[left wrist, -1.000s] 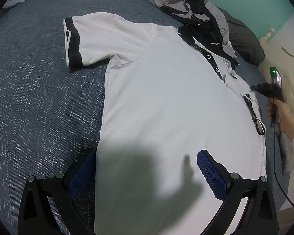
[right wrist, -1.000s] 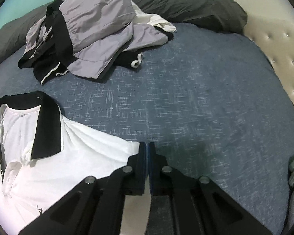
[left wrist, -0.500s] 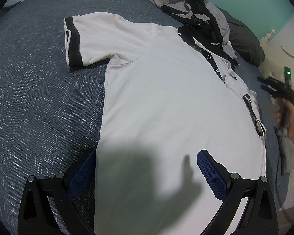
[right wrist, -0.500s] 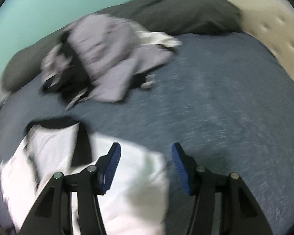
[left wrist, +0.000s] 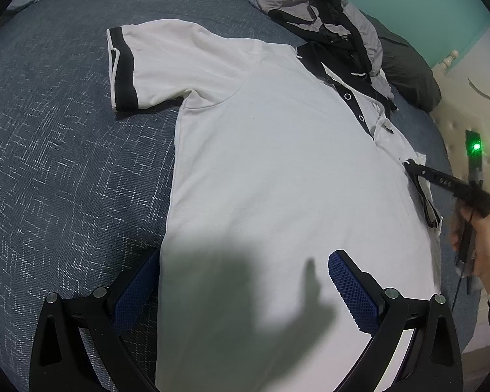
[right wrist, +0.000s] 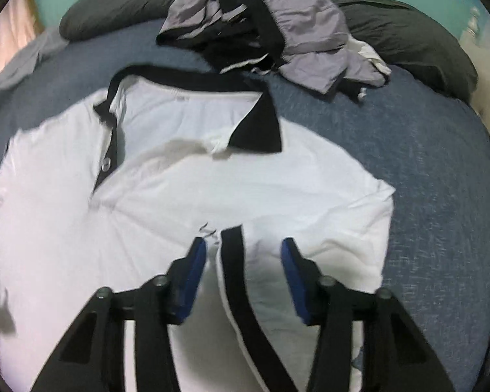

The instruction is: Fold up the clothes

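Right wrist: our right tongs (right wrist: 243, 261) gape over the folded-in sleeve (right wrist: 232, 277) of the shirt (right wrist: 147, 212) | left tongs (left wrist: 245, 281) wide apart at its side edge | shirt flat on bed (left wrist: 65, 163) ahead | soft, light, limp: we'd pinch hem or shoulder seam.

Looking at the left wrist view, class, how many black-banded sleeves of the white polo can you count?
2: one sleeve spread flat at the far left on the blue bedspread, the other folded onto the shirt's right edge beside the right gripper.
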`<state>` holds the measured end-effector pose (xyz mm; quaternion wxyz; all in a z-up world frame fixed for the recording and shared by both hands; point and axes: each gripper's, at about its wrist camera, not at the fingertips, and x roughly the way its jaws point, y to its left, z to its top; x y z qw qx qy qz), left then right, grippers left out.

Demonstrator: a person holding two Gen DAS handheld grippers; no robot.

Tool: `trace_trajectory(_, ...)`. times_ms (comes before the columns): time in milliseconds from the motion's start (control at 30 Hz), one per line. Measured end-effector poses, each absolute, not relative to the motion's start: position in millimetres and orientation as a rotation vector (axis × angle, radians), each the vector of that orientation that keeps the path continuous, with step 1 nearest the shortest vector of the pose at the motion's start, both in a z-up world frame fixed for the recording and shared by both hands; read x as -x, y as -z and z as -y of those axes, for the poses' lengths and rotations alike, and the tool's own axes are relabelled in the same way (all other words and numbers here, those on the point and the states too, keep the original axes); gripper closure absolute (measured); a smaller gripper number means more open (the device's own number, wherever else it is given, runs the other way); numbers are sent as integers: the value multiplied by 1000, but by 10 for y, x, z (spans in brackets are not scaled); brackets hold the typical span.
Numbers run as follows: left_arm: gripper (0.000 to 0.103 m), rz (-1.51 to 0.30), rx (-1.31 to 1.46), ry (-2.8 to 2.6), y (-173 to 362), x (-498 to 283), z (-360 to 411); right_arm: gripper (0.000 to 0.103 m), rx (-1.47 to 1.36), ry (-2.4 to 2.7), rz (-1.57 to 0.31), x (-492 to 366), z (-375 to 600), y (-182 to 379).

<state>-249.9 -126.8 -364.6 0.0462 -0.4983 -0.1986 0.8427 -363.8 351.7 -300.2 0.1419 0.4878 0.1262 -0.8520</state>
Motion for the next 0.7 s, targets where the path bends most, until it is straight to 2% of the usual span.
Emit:
trace_trajectory(33,0,604,1521,-2573,3646,2498,1266,62,-1415,2453,-393,3608,-3471,3048)
trace_trajectory(300,0,604,1522,-2576,3649,2492,1240,94,-1413,2472,-396,3628,-3572,3123)
trace_trajectory(700,0,627,1522,-2567,3656,2503,1271,97,-1251,2376,-182,3518,-3678,2843)
